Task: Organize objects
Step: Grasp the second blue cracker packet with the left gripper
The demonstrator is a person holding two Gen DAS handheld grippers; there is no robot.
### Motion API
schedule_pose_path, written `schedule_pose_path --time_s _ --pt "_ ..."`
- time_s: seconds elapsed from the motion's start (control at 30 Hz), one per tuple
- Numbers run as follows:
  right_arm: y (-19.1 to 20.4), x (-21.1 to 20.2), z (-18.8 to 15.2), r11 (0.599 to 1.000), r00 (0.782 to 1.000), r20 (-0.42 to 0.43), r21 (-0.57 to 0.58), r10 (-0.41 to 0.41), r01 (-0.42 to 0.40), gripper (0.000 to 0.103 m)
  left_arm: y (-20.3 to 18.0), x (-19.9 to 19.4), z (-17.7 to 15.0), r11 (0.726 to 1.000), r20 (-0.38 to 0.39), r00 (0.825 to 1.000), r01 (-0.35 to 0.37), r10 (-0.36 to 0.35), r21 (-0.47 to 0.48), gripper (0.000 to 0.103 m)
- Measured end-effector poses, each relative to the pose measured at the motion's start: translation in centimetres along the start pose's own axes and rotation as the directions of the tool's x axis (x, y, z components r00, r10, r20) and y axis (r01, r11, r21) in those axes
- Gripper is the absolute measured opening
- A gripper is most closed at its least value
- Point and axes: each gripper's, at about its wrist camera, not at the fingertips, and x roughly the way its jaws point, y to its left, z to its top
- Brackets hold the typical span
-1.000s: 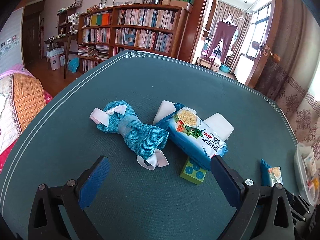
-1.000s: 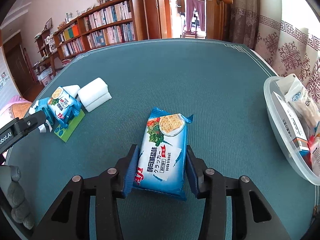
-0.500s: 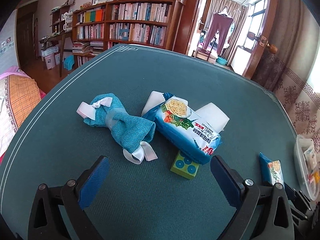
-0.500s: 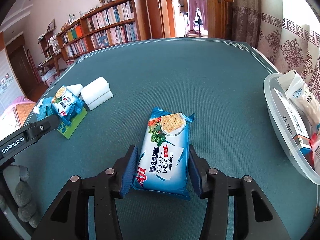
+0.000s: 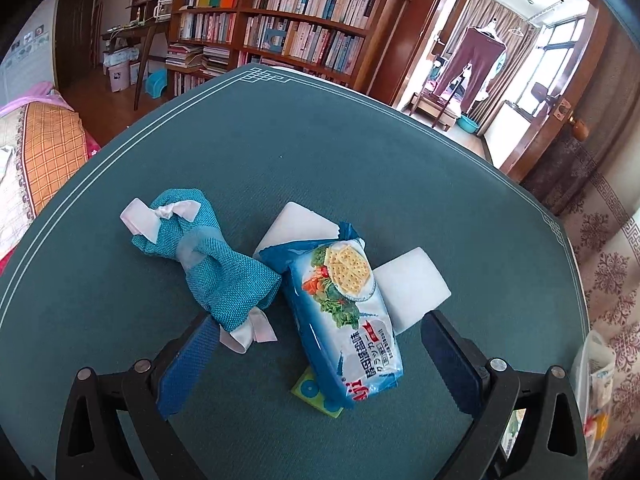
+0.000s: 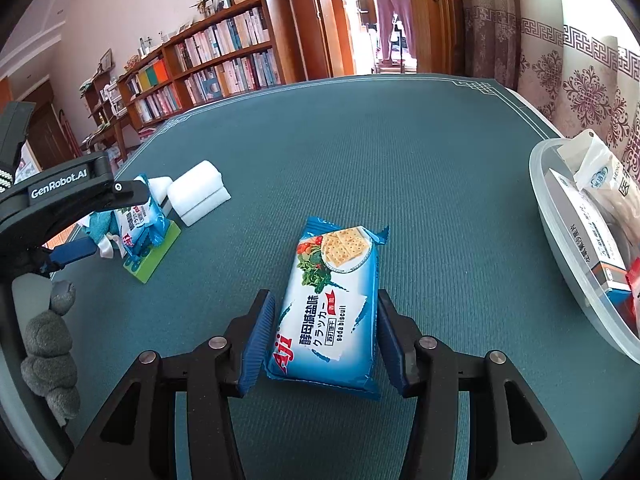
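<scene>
My left gripper tilts steeply downward, its blue-padded fingers spread wide. My right gripper tilts down too; its jaws have just been opening, a cracker packet between them, pads slightly clear.

Both grippers are matte black frames with triangular cut-outs and round silver screws at the joints. Left gripper carries ribbed blue pads, and so does the right gripper. White "GenRobot.AI" lettering runs along the left one's side, and a grey knitted glove wraps its handle.
</scene>
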Motion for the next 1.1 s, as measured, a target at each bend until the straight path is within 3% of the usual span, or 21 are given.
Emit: schedule_pose_path --time_s 0.27,0.37,0.43,0.53,0.9,1.1 --pt "0.0 -0.1 0.0 1.0 1.0 0.0 0.001 0.001 -0.001 0.052 -0.6 1.1 -0.4 0.995 0.038 0.996 -0.088 0.086 0.045 0.097" --pt "0.0 -0.1 0.0 1.0 1.0 0.0 -0.002 -0.001 0.001 0.052 -0.5 1.3 -0.8 0.992 0.048 0.994 -0.1 0.097 0.075 0.082" --pt "0.0 -0.1 0.0 1.0 1.0 0.0 -0.002 -0.001 0.001 0.052 -0.4 1.3 -1.0 0.992 0.042 0.995 -0.093 0.089 0.09 0.064" --pt "0.0 0.0 0.0 1.0 1.0 0.0 -0.002 -0.001 0.001 0.052 -0.4 0.7 -1.3 0.991 0.048 0.996 -0.078 0.073 0.11 0.051" --pt "0.0 -0.1 0.0 1.0 1.0 0.001 -0.005 -0.005 0.005 0.051 -1.1 -2.6 -2.6 0.987 0.083 0.996 0.028 -0.042 0.16 0.046" --pt "-0.6 -0.3 0.3 1.0 1.0 0.008 0.013 -0.003 0.003 0.042 -2.4 -4.0 -3.6 0.968 0.098 0.986 0.112 -0.137 0.224 0.046"
